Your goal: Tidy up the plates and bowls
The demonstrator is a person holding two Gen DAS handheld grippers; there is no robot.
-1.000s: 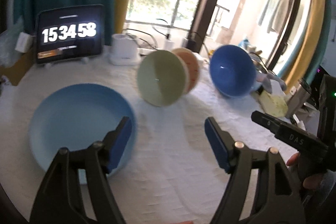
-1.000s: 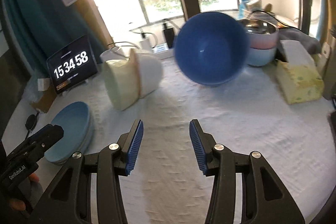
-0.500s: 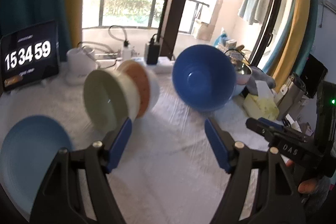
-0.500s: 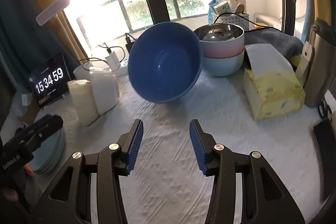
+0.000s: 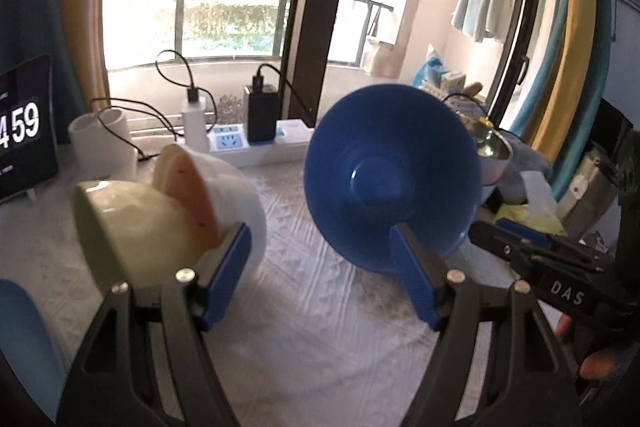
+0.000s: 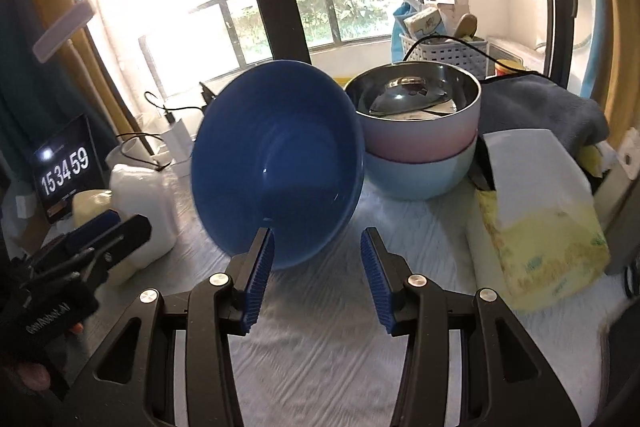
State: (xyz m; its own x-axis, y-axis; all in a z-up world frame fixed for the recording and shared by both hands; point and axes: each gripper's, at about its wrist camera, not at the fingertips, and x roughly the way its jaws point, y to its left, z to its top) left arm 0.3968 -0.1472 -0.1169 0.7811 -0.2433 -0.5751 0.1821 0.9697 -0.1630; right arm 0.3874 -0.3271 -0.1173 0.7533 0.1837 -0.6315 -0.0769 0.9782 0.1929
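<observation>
Two stacked bowls point(image 6: 420, 147) crowd the blue bowl point(image 6: 280, 163).

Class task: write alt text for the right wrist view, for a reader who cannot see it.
A dark blue bowl stands on edge on a white cloth, just ahead of the open right gripper. Behind it a steel-lined pink bowl sits nested in a pale blue bowl.
</observation>
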